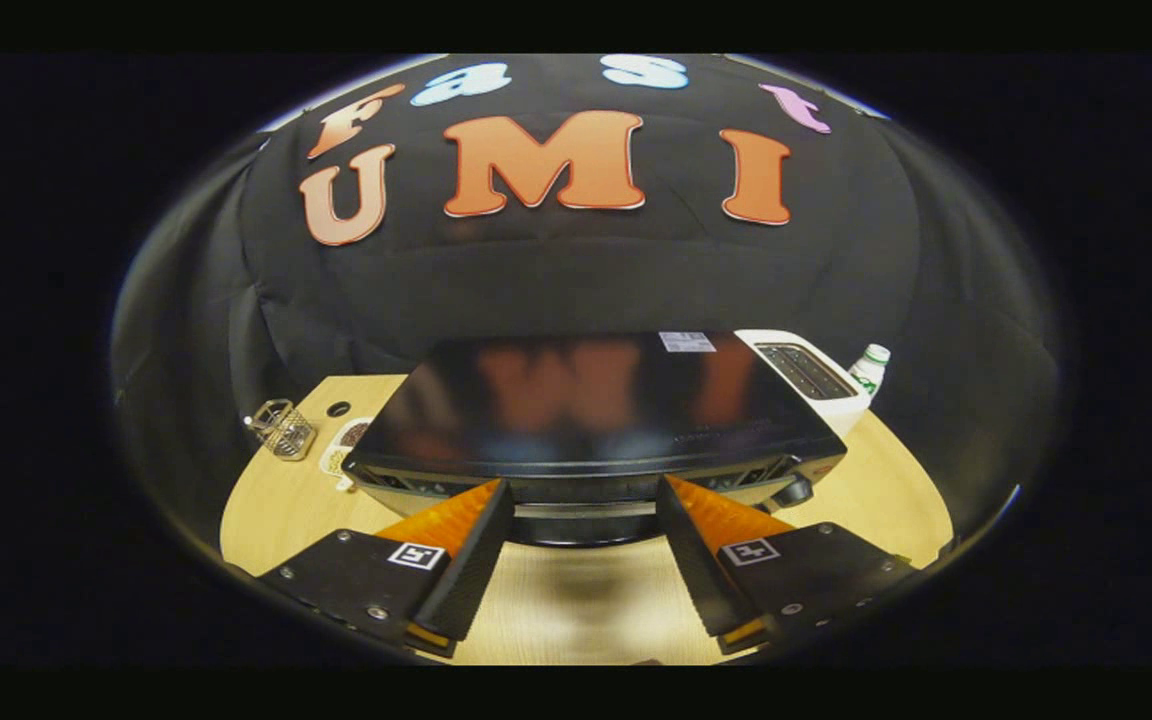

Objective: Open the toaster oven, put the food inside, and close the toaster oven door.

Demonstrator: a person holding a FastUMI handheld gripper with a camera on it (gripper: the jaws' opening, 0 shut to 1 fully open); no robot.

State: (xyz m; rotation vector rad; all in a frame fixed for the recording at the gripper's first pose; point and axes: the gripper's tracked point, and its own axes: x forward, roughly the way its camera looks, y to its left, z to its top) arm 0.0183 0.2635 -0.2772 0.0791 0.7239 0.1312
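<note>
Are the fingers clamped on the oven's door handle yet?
No. The gripper is open, its fingers spread to either side of the handle at the toaster oven's front edge, with gaps showing.

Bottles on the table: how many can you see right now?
1. A bottle with a white cap stands behind the white toaster, right of the toaster oven. Others may hide behind the oven. The gripper fingers are open.

The white label [686, 342] on the toaster oven [596, 405] is too small to read.

Wooden table [266, 510] — toaster oven [596, 410], white toaster [811, 375], bottle [871, 368], wire basket [281, 428].
</note>
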